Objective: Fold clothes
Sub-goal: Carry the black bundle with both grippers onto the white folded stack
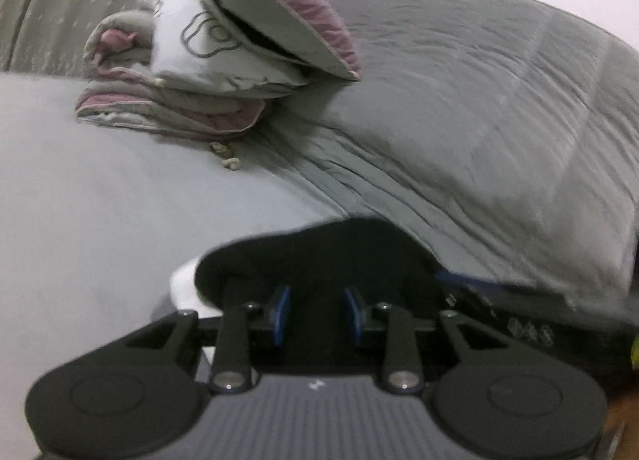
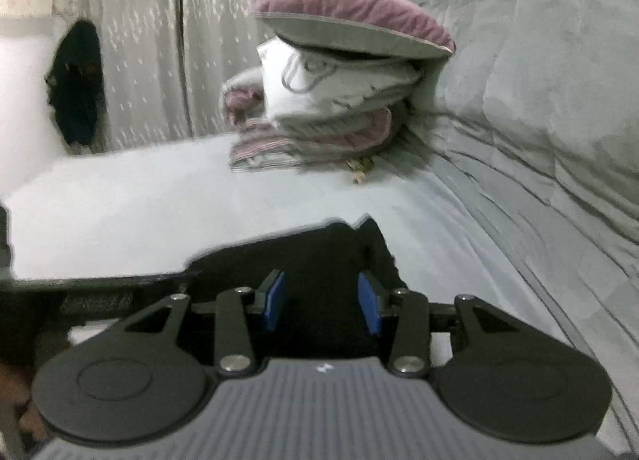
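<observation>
A black garment (image 1: pixel 319 256) lies on the pale bed sheet (image 1: pixel 100 200) right at my left gripper (image 1: pixel 317 314). The blue pads (image 1: pixel 281 312) stand apart with black cloth between and over them; no grip shows. In the right wrist view the same black garment (image 2: pixel 319 256) spreads under and ahead of my right gripper (image 2: pixel 321 306). Its blue pads (image 2: pixel 273 302) stand wide apart over the cloth. The garment's near part is hidden by both grippers.
A stack of folded pink-and-white bedding with a cushion on top (image 1: pixel 215 60) (image 2: pixel 331 88) sits at the far side of the bed. A bulky grey quilt (image 1: pixel 479 132) (image 2: pixel 539 80) rises on the right. Curtains (image 2: pixel 159 40) hang behind; a dark item (image 2: pixel 76 88) hangs at left.
</observation>
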A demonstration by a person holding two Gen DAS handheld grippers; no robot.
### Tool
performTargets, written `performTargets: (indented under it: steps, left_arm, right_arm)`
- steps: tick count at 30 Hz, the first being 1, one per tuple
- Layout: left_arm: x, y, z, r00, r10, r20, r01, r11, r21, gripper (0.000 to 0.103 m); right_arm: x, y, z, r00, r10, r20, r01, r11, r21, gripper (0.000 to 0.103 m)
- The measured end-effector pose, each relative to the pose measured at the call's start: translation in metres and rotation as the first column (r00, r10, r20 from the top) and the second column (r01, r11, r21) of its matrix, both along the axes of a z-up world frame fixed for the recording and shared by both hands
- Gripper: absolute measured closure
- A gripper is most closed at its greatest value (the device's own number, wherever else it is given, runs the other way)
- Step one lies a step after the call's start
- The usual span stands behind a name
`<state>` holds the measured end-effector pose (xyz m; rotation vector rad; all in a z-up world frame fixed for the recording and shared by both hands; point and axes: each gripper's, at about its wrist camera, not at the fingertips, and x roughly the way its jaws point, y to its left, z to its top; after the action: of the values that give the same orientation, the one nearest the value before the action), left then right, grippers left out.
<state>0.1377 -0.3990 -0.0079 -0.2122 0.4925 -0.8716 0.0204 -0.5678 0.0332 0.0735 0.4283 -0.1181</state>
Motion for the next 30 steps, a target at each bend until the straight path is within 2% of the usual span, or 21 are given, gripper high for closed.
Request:
performTargets:
  steps: [4, 10, 13, 15, 17, 19, 21, 23, 24, 27, 30]
  left_arm:
    - [-0.022, 0.001, -0.008, 0.995, -0.015, 0.097, 0.014, 1.0, 0.009, 0.072]
    - [0.002, 0.017, 0.012, 0.999, 0.021, 0.037, -0.017, 0.994, -0.108, 0.072]
    - [0.017, 0.012, 0.016, 1.0, 0.024, 0.02, -0.021, 0.993, -0.113, 0.068]
    - [0.03, 0.004, 0.007, 0.999, 0.039, -0.017, -0.04, 0.998, -0.054, 0.067]
    - [0.041, 0.005, -0.004, 0.993, 0.102, -0.053, -0.103, 0.994, -0.025, 0.067]
    - [0.052, 0.018, -0.008, 0.978, 0.165, -0.126, -0.176, 0.982, -0.076, 0.063]
    - [0.061, 0.034, -0.009, 0.952, 0.218, -0.214, -0.25, 0.959, -0.134, 0.063]
    - [0.065, 0.048, -0.009, 0.936, 0.217, -0.278, -0.272, 0.945, -0.181, 0.063]
    - [0.064, 0.052, -0.008, 0.934, 0.215, -0.285, -0.276, 0.941, -0.197, 0.063]
    - [0.051, 0.053, 0.003, 0.953, 0.199, -0.229, -0.246, 0.949, -0.198, 0.063]
    - [0.03, 0.042, 0.011, 0.98, 0.148, -0.134, -0.172, 0.968, -0.182, 0.063]
  right_arm:
    - [-0.007, -0.001, -0.017, 1.0, -0.007, -0.011, 0.007, 0.999, -0.039, 0.061]
    - [-0.007, -0.002, -0.017, 1.0, -0.006, -0.018, 0.004, 0.998, -0.07, 0.061]
    - [-0.008, -0.004, -0.019, 1.0, -0.01, -0.009, 0.009, 0.998, -0.055, 0.061]
    - [-0.009, -0.003, -0.02, 1.0, -0.009, -0.006, 0.009, 0.998, -0.058, 0.06]
    - [-0.008, -0.004, -0.02, 1.0, -0.007, -0.005, 0.007, 0.999, -0.054, 0.06]
    - [-0.007, -0.005, -0.019, 1.0, -0.003, -0.006, 0.003, 0.999, -0.046, 0.06]
    - [-0.007, -0.003, -0.017, 1.0, -0.007, -0.01, 0.007, 0.999, -0.05, 0.06]
    - [-0.008, -0.003, -0.016, 1.0, -0.009, -0.009, 0.008, 0.999, -0.047, 0.06]
    - [-0.009, -0.003, -0.015, 1.0, -0.009, -0.004, 0.008, 0.999, -0.039, 0.06]
    - [-0.013, -0.003, -0.009, 1.0, -0.009, 0.015, 0.009, 1.0, -0.011, 0.058]
    - [-0.017, -0.004, -0.002, 0.999, -0.021, 0.041, 0.02, 1.0, 0.005, 0.058]
